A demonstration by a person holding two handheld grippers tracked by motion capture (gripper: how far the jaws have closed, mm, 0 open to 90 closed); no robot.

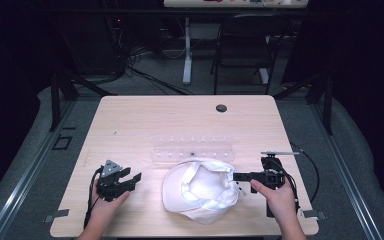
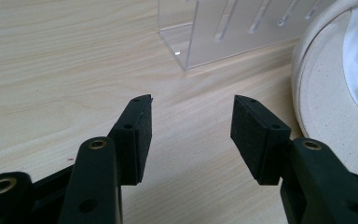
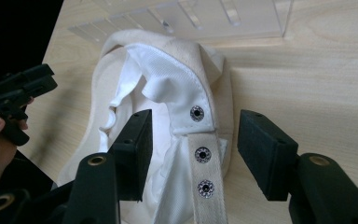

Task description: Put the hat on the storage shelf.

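The white cap lies upside down, low in the middle of the high view. The right gripper gapes wide around its snap strap, gripping nothing; next, I'd guess, it pinches that strap. The left gripper waits half open and empty

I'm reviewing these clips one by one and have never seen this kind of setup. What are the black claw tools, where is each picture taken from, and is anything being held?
A person sits at a wooden table and holds a hand-operated two-jaw gripper in each hand; there is no robot arm. The high view looks down from above the person. The other two pictures come from cameras riding on each gripper, looking along its black jaws.

On the table lie a white cap, upside down with its inside showing, and behind it a clear plastic rack.

The left gripper is open over bare wood beside the cap. The right gripper is open too, its jaws on either side of the cap's snap strap without pressing it. Nothing is held.
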